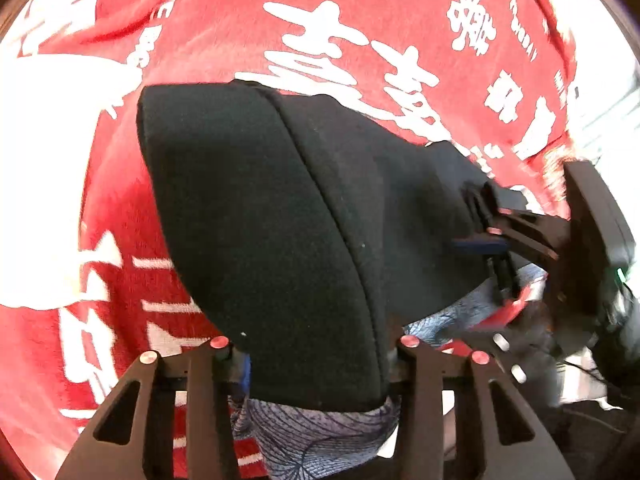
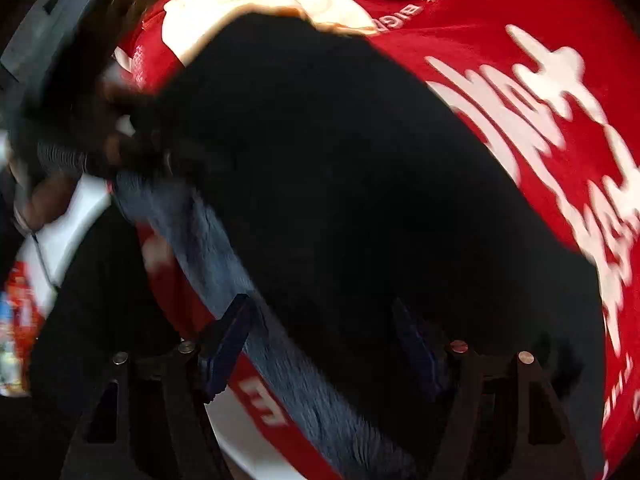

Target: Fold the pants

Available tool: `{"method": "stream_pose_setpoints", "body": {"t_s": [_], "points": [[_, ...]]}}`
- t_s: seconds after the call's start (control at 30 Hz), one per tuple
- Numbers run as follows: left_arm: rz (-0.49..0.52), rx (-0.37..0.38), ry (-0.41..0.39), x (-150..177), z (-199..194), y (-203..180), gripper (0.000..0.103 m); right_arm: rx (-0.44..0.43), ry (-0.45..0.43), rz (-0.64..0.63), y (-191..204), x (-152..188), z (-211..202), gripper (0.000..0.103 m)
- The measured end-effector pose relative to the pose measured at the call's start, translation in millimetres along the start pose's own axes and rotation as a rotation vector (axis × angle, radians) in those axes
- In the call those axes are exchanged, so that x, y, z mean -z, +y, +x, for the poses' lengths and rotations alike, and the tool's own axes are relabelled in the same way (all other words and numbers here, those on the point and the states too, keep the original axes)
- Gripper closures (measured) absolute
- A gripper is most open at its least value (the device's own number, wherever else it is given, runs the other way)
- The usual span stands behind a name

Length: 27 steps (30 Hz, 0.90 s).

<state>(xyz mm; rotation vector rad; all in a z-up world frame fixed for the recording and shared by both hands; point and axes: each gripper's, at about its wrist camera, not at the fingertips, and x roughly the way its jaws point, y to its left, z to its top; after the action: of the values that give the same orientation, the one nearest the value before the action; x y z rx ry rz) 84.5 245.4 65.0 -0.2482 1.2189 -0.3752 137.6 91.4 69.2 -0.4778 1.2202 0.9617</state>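
Observation:
The black pants (image 1: 280, 216) lie folded over on a red cloth with white characters (image 1: 224, 40). My left gripper (image 1: 316, 364) has its fingers on either side of the near fold of the pants and grips it. My right gripper (image 1: 492, 236) shows at the right in the left wrist view, holding the far corner of the pants. In the right wrist view the pants (image 2: 360, 200) fill the middle, and my right gripper (image 2: 328, 344) has its blue-padded fingers (image 2: 228, 344) around the fabric. A blue-grey patterned layer (image 2: 224, 264) shows under the black fabric.
The red cloth with white print (image 2: 520, 40) covers the surface all around. A blue-grey patterned fabric (image 1: 320, 440) lies under the pants near the left gripper. The person's hand on the left gripper (image 2: 52, 152) shows at the left of the right wrist view.

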Motion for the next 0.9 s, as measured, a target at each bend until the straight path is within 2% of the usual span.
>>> {"method": "stream_pose_setpoints", "body": {"t_s": [0.07,0.13,0.2,0.23,0.3,0.37,0.57,0.67,0.73,0.77,0.83,0.87,0.9], "points": [[0.004,-0.034,-0.005,0.6,-5.4,-7.7,0.059,0.011,-0.017,0.049,-0.1,23.6,-5.9,0.02],[-0.029,-0.047,0.001,-0.1,-5.8,-9.1,0.059,0.041,-0.088,0.141,-6.6,46.5,-12.9,0.02],[-0.052,-0.057,-0.002,-1.8,-9.8,-14.7,0.059,0.051,-0.111,0.219,-12.5,65.2,-8.8,0.018],[-0.047,-0.071,-0.009,-2.3,-12.8,-19.7,0.059,0.068,-0.122,0.208,-9.1,71.1,-9.8,0.018],[-0.027,-0.097,-0.028,-3.9,-20.5,-34.8,0.06,0.069,-0.131,0.205,-5.4,75.7,-19.0,0.018],[0.009,-0.129,-0.051,-5.4,-29.6,-52.8,0.06,0.017,-0.195,0.267,-12.1,87.2,-36.7,0.018],[0.093,-0.182,-0.087,-16.6,-46.5,-113.9,0.06,0.107,-0.307,0.407,-48.7,135.5,-76.9,0.018],[0.145,-0.179,-0.103,-23.8,-54.3,-148.4,0.06,0.088,-0.376,0.487,-59.6,154.2,-99.6,0.018],[0.185,-0.173,-0.11,-29.9,-55.8,-173.4,0.061,0.123,-0.368,0.512,-65.6,163.9,-101.8,0.018],[0.2,-0.172,-0.11,-32.7,-55.2,-183.9,0.061,0.135,-0.332,0.509,-64.8,163.8,-99.0,0.018],[0.238,-0.177,-0.108,-39.2,-49.9,-208.4,0.061,0.085,-0.212,0.494,-70.9,166.6,-72.7,0.018],[0.262,-0.182,-0.105,-42.3,-45.8,-222.9,0.061,0.092,-0.205,0.477,-72.3,169.4,-67.9,0.018],[0.279,-0.186,-0.1,-44.1,-42.4,-232.9,0.061,0.105,-0.244,0.444,-67.6,172.0,-74.3,0.018]]}}
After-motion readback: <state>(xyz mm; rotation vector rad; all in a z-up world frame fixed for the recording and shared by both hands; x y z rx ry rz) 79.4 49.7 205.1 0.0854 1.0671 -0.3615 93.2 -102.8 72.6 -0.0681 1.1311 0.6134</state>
